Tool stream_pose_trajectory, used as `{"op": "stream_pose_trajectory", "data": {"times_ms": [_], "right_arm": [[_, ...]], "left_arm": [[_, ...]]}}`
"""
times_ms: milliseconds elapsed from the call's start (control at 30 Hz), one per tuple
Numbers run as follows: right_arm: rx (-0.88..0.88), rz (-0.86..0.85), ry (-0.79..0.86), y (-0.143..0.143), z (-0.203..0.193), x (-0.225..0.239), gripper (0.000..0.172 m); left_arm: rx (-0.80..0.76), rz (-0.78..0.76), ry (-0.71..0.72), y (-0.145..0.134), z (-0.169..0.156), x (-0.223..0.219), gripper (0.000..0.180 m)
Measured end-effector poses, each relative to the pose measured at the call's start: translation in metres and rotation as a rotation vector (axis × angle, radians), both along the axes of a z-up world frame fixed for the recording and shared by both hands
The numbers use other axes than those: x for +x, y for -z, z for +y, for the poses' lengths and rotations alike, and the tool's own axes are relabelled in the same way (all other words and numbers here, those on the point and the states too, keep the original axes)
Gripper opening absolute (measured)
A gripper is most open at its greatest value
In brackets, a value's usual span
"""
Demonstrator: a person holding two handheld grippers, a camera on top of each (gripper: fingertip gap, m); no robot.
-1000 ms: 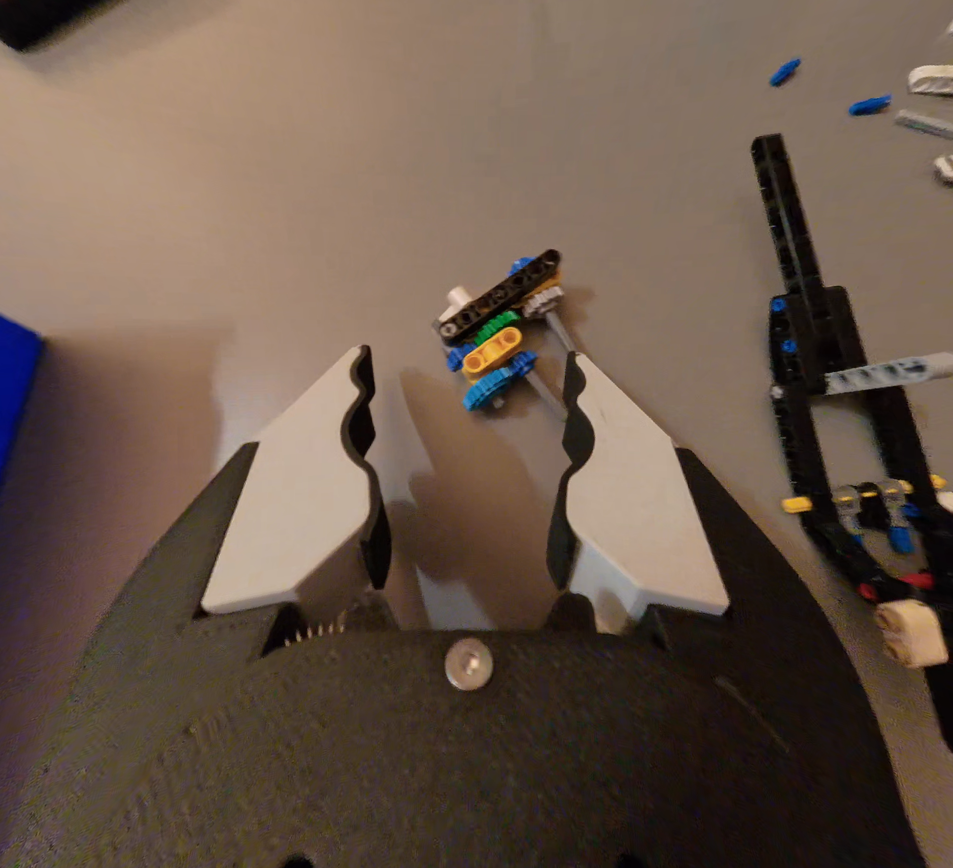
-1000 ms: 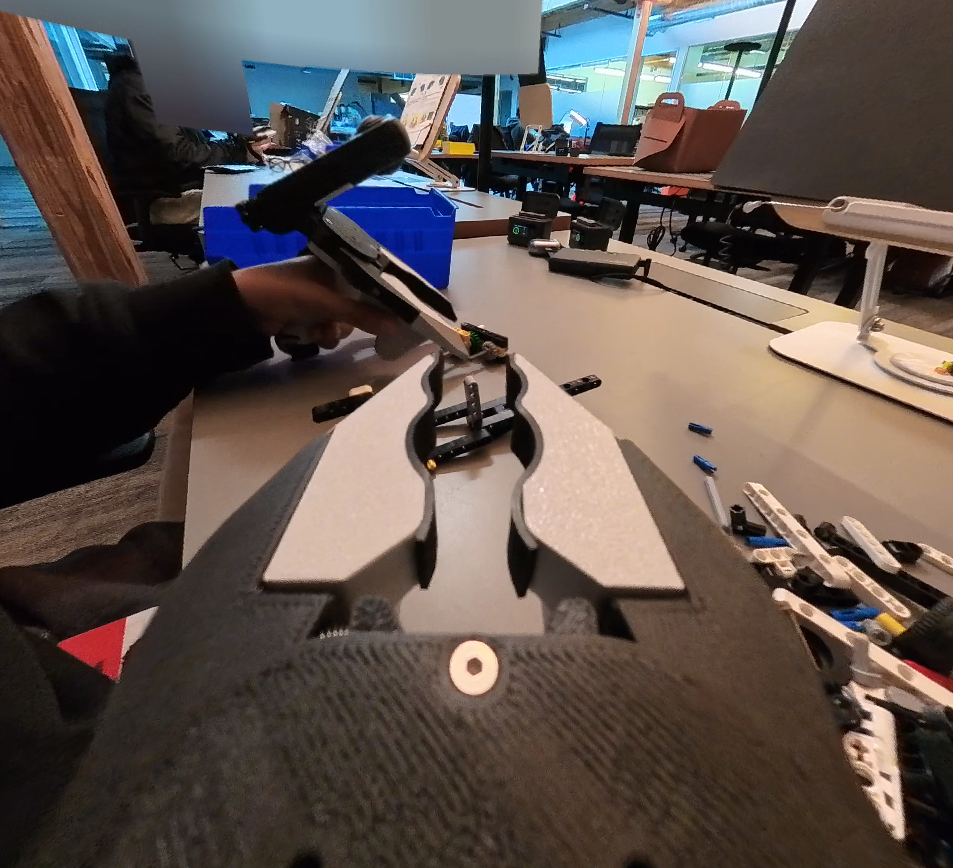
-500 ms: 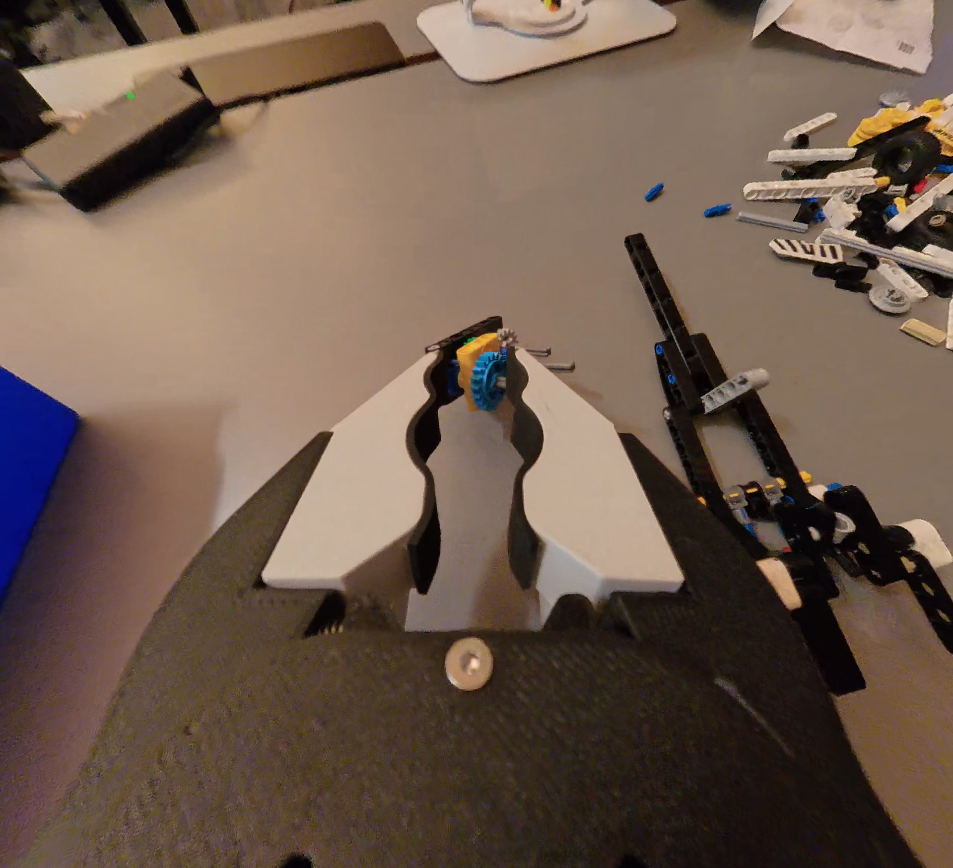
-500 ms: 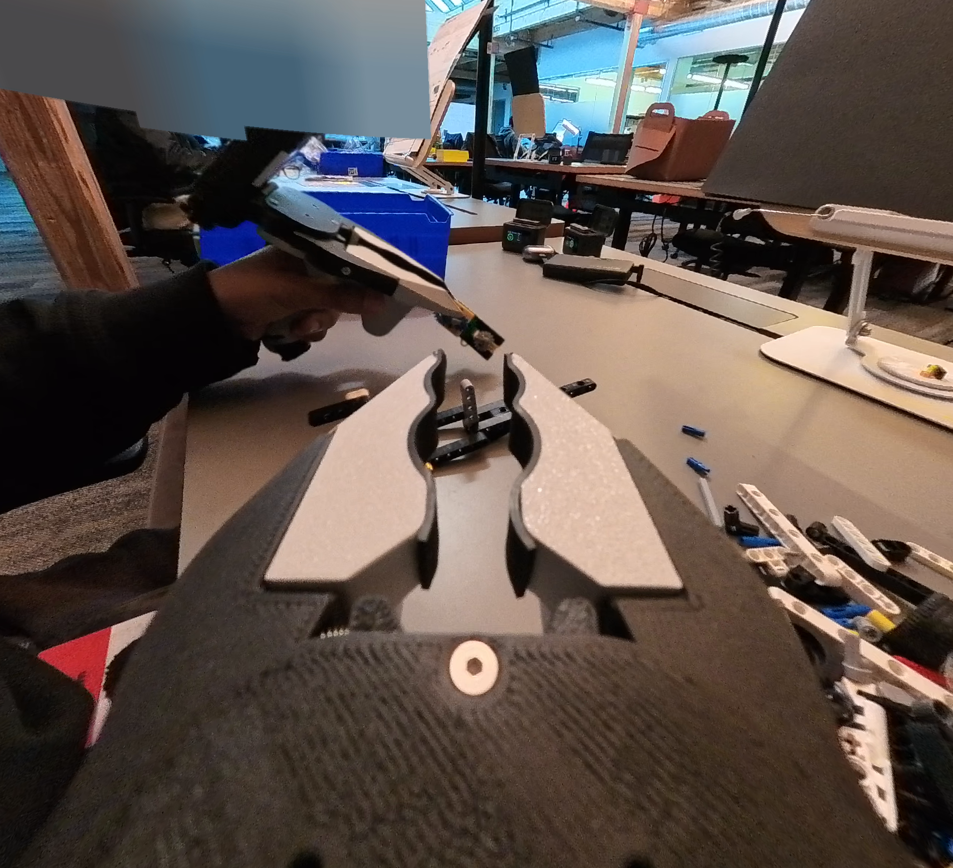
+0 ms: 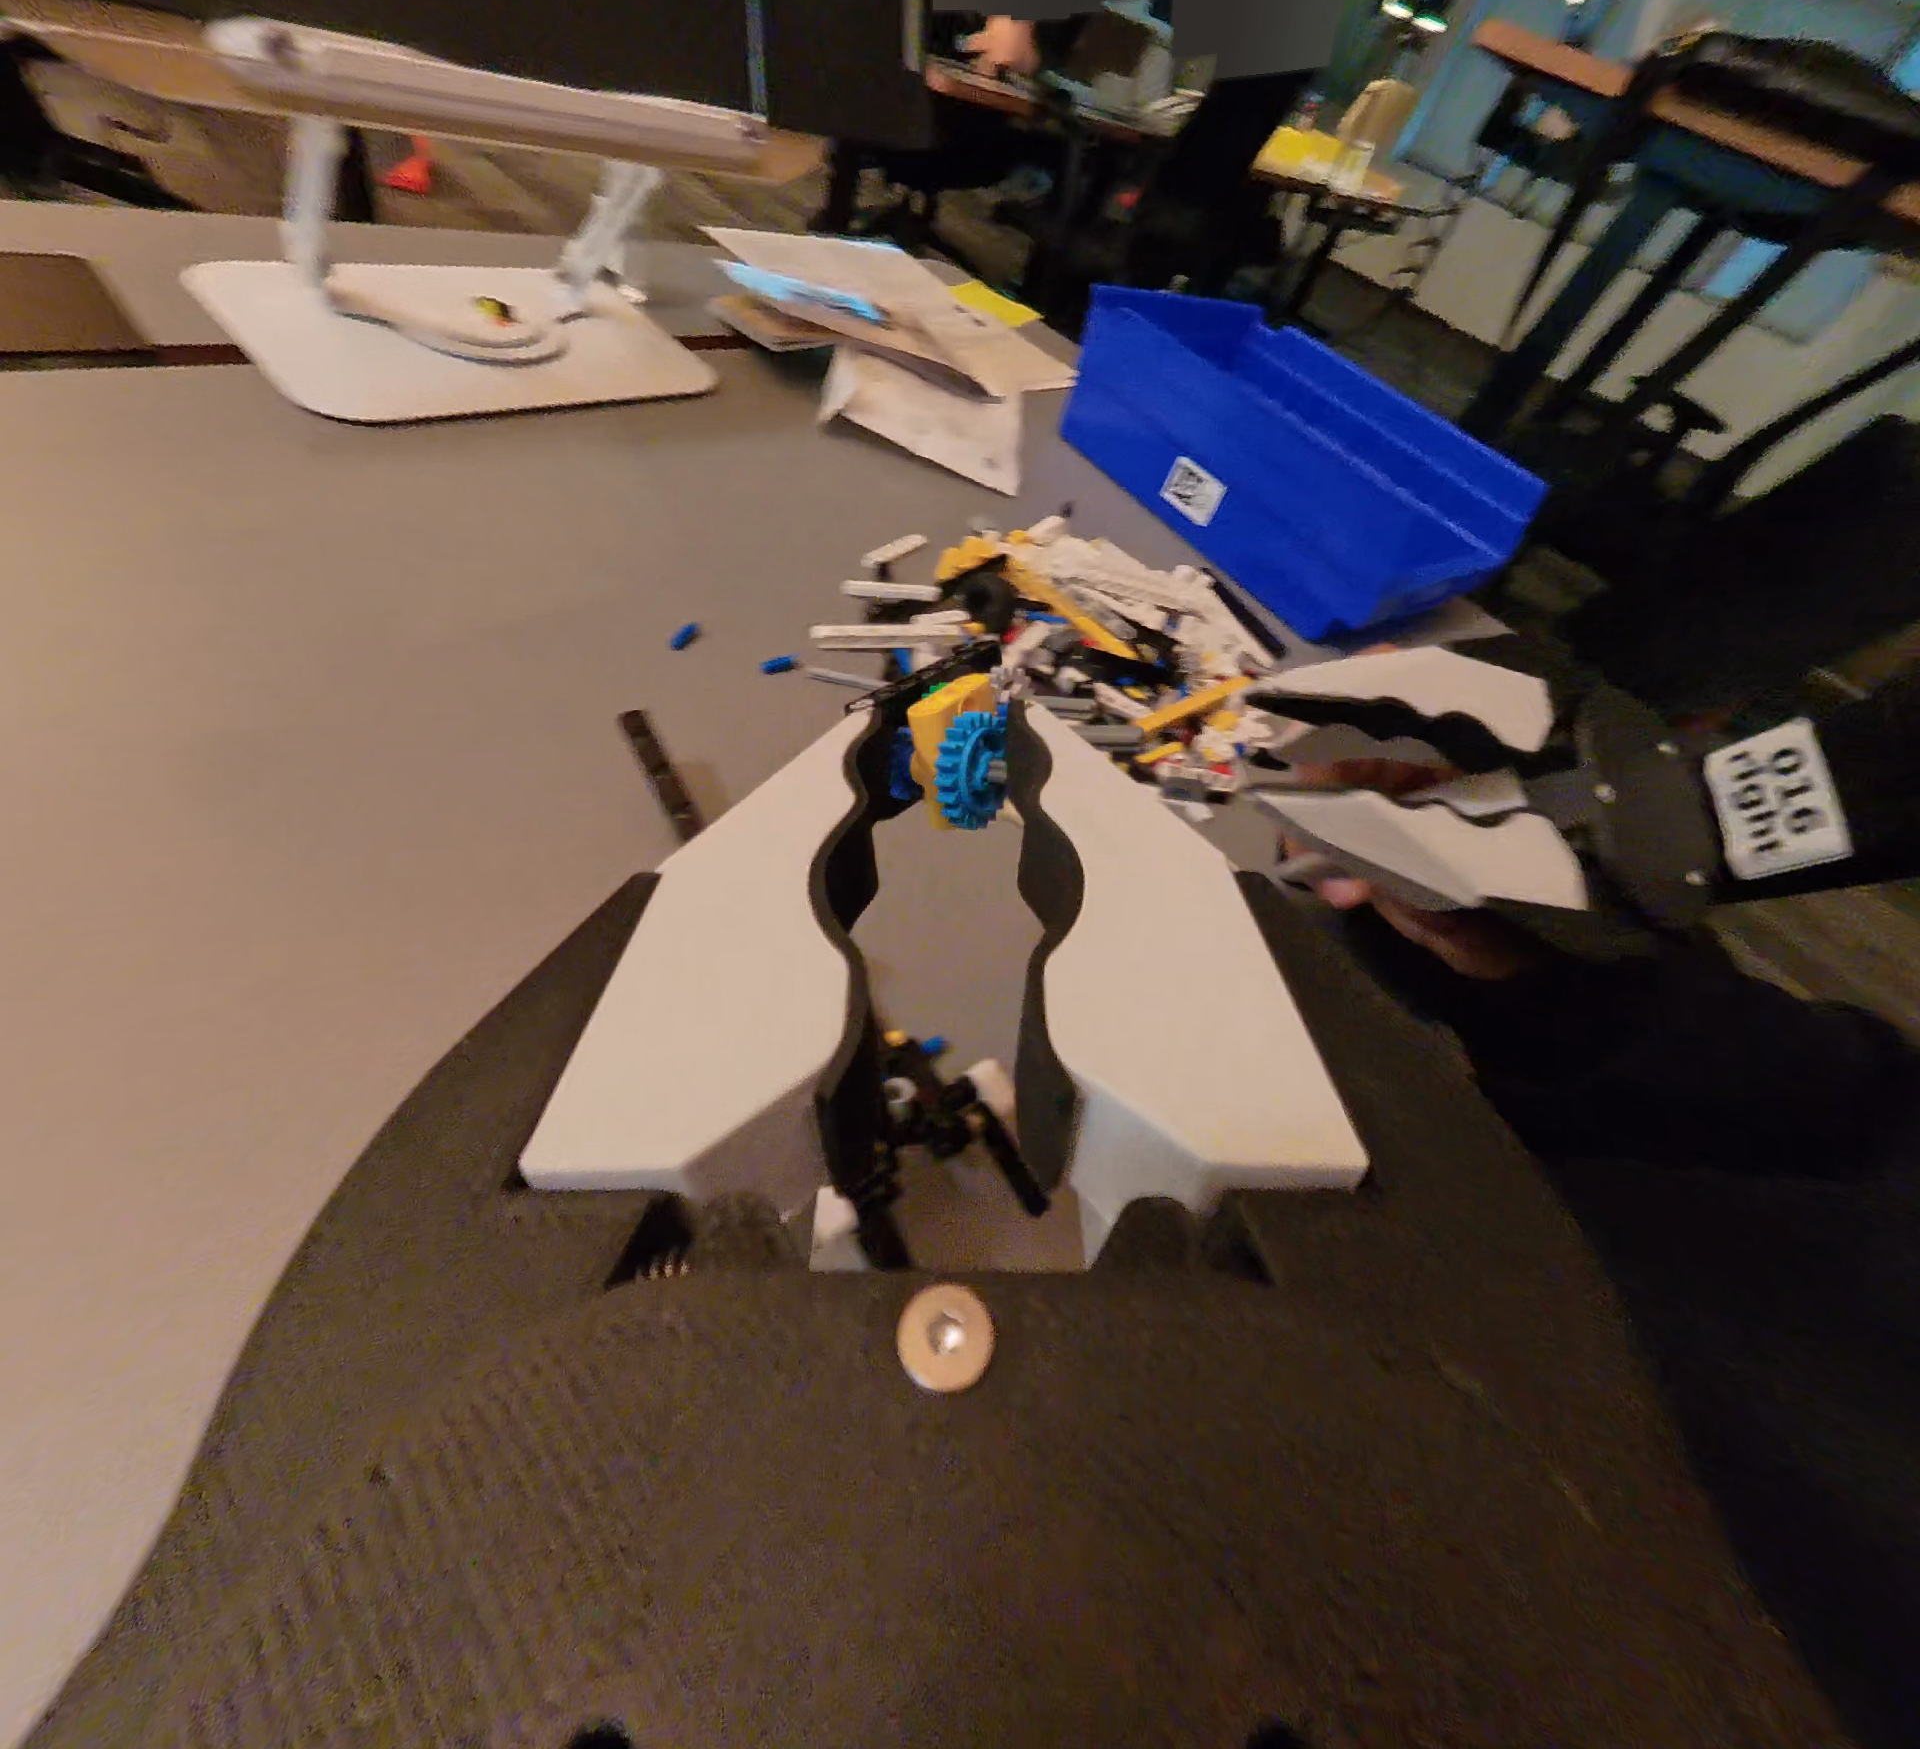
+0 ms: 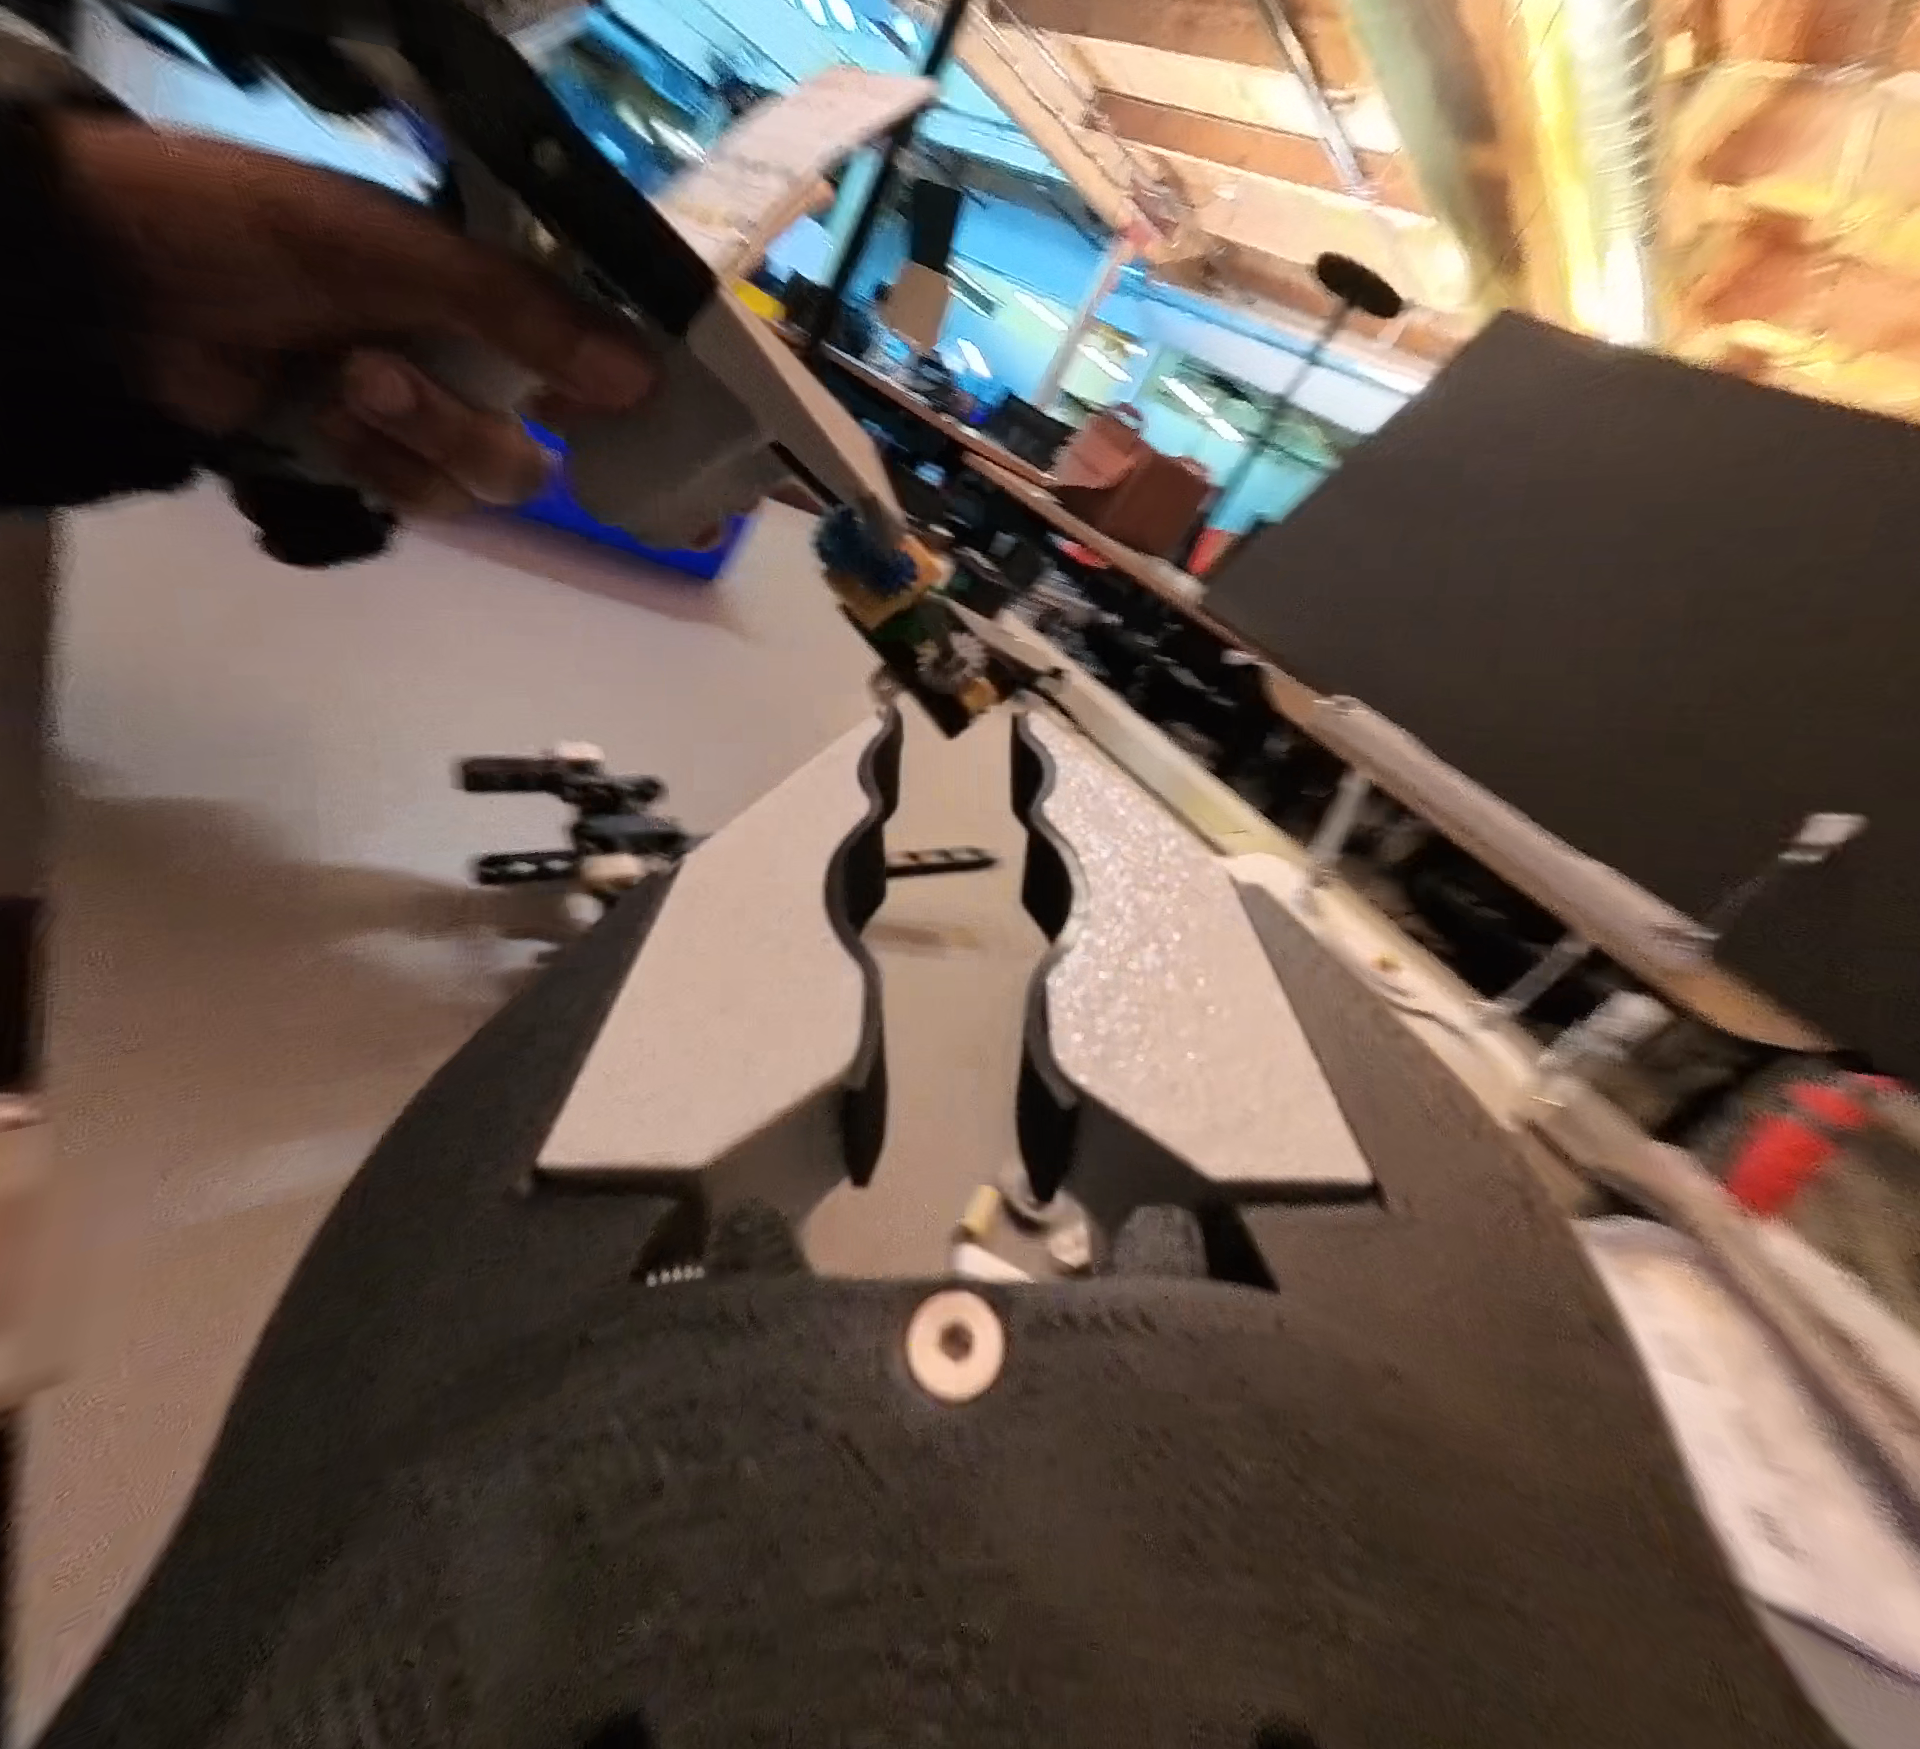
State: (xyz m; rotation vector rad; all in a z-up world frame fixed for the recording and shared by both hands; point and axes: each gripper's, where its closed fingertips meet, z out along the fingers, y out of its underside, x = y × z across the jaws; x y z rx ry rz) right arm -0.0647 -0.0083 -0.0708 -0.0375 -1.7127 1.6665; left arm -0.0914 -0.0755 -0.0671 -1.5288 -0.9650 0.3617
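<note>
My left gripper (image 5: 940, 728) is shut on a small gear assembly (image 5: 956, 754) made of a yellow block, a blue gear and a black beam, and holds it up off the grey table (image 5: 312, 660). The same assembly (image 6: 914, 619) shows in the right wrist view at the tip of the left gripper, just above my right gripper's fingertips. My right gripper (image 6: 956, 728) has its fingers a little apart with nothing pressed between them. It also shows in the left wrist view (image 5: 1403, 764), close on the right and pointing at the assembly.
A pile of loose white, yellow and black parts (image 5: 1091, 629) lies beyond the fingertips, with a blue bin (image 5: 1299, 494) behind it. A black frame assembly (image 6: 571, 826) and a loose black beam (image 5: 660, 769) lie on the table. A white stand (image 5: 447, 349) and papers (image 5: 904, 328) sit farther back. The left gripper's tips are roughly 8 centimetres from the right gripper's.
My left gripper shut on the gear assembly on the table, lifted it and swung it toward the right gripper. The right gripper tilted up toward it, its fingers unchanged.
</note>
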Motion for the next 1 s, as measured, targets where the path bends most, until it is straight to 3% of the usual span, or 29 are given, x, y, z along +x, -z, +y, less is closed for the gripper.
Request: {"op": "stream_pose_trajectory", "data": {"times_ms": [67, 200, 300, 433, 467, 633, 800, 1000], "right_arm": [[0.042, 0.084, 0.122, -0.002, 0.006, -0.009, 0.013], [0.087, 0.132, 0.133, 0.007, 0.003, -0.006, 0.016], [0.121, 0.053, 0.124, 0.020, 0.001, -0.011, 0.018], [0.147, -0.076, 0.111, 0.035, 0.002, -0.019, 0.001], [0.134, -0.119, 0.106, 0.036, 0.003, -0.021, 0.001], [-0.103, -0.476, 0.055, 0.032, 0.020, -0.040, 0.001], [-0.337, -0.893, -0.007, 0.040, 0.041, -0.063, 0.001], [-0.500, -1.122, -0.182, 0.032, 0.038, -0.055, 0.000]], "left_arm": [[0.023, -0.025, 0.057, 0.002, 0.017, 0.006, 0.019], [0.053, -0.107, 0.111, 0.019, 0.038, 0.006, 0.019], [0.073, -0.152, 0.154, 0.029, 0.050, 0.008, 0.019], [0.064, -0.172, 0.163, 0.037, 0.054, 0.008, 0.019], [0.071, -0.173, 0.164, 0.037, 0.054, 0.007, 0.015], [0.177, -0.141, 0.147, 0.022, 0.048, 0.004, 0.042], [0.136, -0.139, 0.191, 0.029, 0.062, 0.010, 0.055], [0.082, -0.159, 0.202, 0.046, 0.087, 0.013, 0.068]]}}
